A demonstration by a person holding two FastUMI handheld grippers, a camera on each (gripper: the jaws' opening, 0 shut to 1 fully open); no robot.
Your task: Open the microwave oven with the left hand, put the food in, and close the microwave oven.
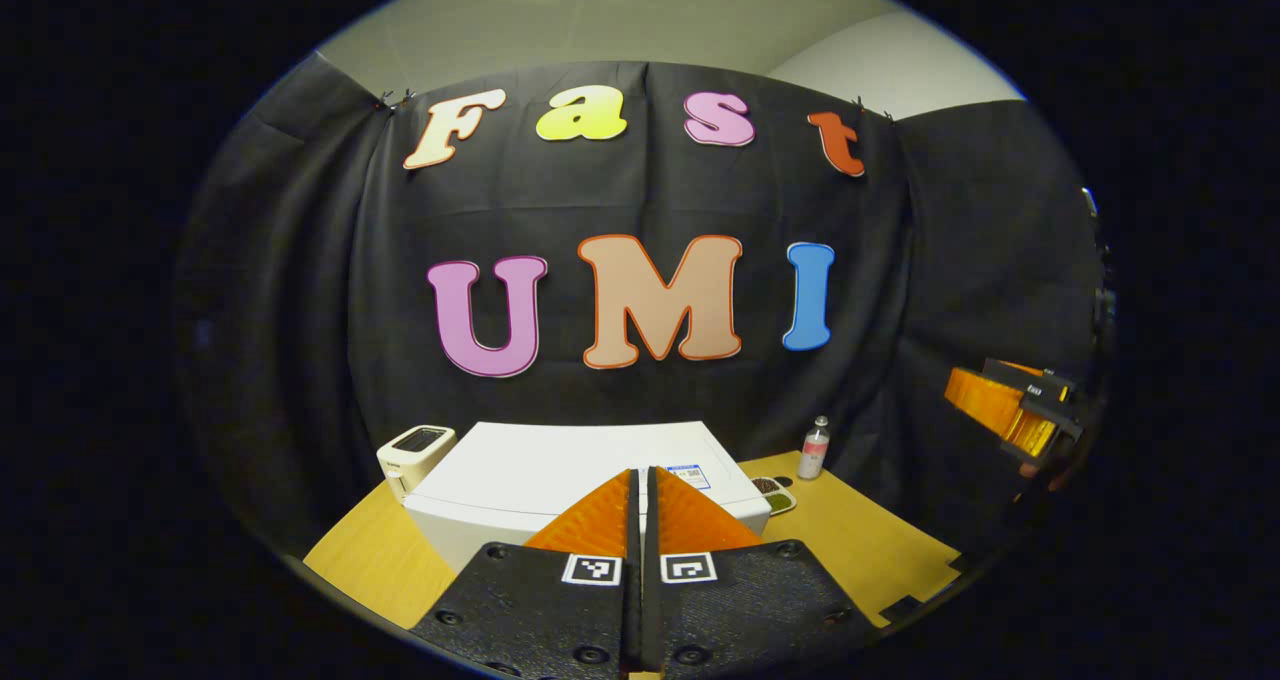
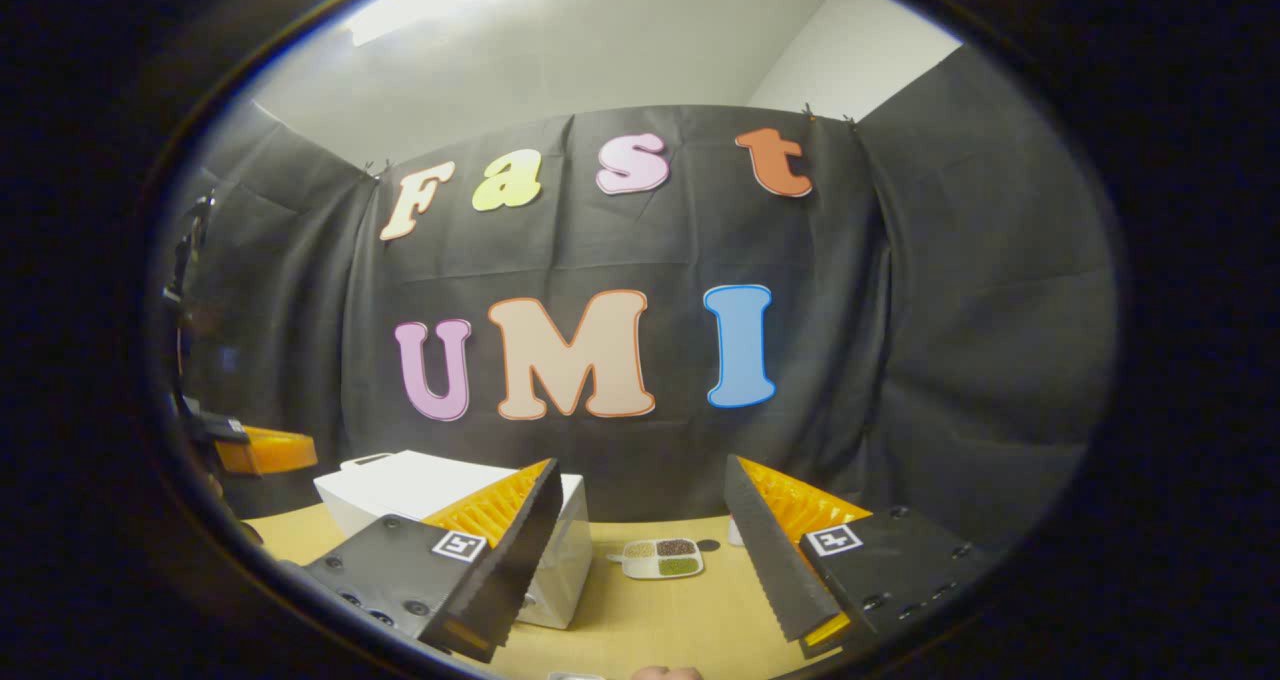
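While the white microwave (image 1: 560, 470) sits shut at lower centre on the table (image 1: 860, 540), the food tray (image 2: 660, 558) just beside it, I should bring my pinched-together left gripper (image 1: 642, 490) squarely to its door edge, my right gripper (image 2: 640, 550) spread wide.

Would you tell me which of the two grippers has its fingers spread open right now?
The right gripper: a wide gap separates its fingers, with the food tray visible between them. The left gripper's fingers are pressed together over the microwave oven.
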